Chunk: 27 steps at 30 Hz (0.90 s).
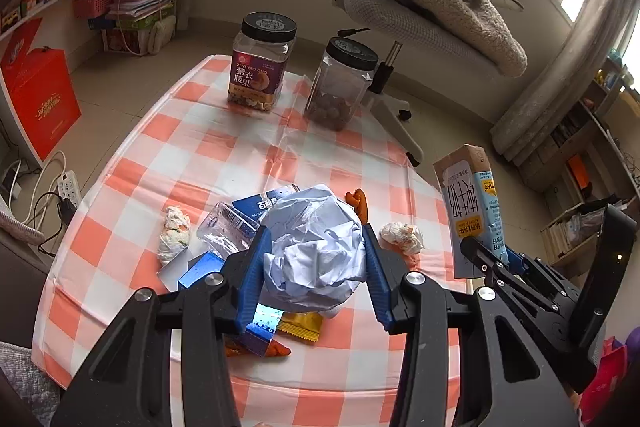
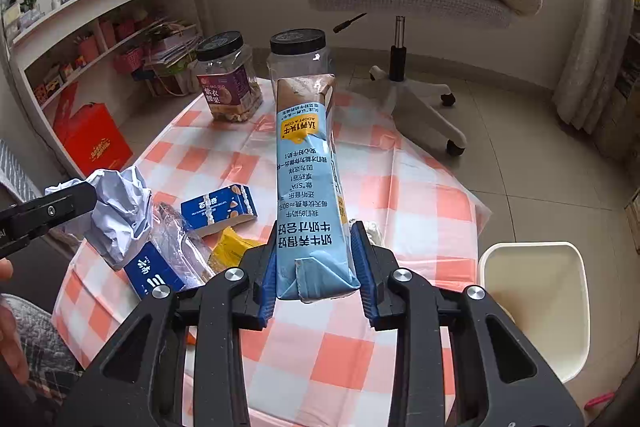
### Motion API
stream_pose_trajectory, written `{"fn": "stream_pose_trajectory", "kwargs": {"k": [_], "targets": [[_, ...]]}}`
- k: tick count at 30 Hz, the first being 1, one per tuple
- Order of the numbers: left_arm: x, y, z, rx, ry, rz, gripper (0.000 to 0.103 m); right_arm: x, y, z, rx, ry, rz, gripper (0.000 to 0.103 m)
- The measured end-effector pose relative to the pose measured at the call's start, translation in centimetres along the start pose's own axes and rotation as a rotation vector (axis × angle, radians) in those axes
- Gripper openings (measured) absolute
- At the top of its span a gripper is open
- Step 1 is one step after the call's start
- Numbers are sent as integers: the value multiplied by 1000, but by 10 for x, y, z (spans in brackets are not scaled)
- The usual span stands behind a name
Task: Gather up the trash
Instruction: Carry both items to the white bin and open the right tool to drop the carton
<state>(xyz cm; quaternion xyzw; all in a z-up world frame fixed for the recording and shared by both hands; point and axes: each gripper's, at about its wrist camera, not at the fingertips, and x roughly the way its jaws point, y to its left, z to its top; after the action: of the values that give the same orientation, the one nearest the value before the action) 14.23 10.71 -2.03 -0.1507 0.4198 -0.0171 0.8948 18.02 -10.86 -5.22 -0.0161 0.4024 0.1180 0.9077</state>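
Observation:
My left gripper point(image 1: 316, 247) is shut on a crumpled ball of pale blue paper point(image 1: 316, 251) and holds it above the checked table point(image 1: 192, 151); the ball also shows in the right wrist view point(image 2: 120, 215). My right gripper point(image 2: 316, 255) is shut on a light blue milk carton point(image 2: 308, 187), held upside down above the table; the carton shows at the right of the left wrist view point(image 1: 472, 211). Under the ball lie blue snack boxes point(image 2: 218, 207), a clear plastic wrapper point(image 1: 224, 227), a yellow sachet point(image 1: 300, 325) and two crumpled tissues point(image 1: 174, 231).
Two black-lidded jars point(image 1: 260, 67) point(image 1: 340, 87) stand at the table's far end. A white bin point(image 2: 536, 303) stands on the floor right of the table. An office chair point(image 2: 404, 3) with a blanket is behind. Shelves point(image 2: 100, 27) line the left wall.

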Motion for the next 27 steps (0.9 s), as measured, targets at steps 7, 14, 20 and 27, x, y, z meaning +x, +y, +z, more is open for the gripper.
{"fn": "stream_pose_trajectory", "kwargs": {"k": [7,14,20,27], "targets": [[11,-29,-5,44,9,-24,45,-13,-35,-4,39,-16,-41,32],[23,-60,-10,85,21,-55,45,-29,-79,-12,101,-26,-101,32],[33,-94,-16,118,34,-101,45,-43,-124,-23,185,-21,-163,32],[48,-149,-28,162,68,-194,45,-64,-180,-40,294,-22,-235,34]]}}
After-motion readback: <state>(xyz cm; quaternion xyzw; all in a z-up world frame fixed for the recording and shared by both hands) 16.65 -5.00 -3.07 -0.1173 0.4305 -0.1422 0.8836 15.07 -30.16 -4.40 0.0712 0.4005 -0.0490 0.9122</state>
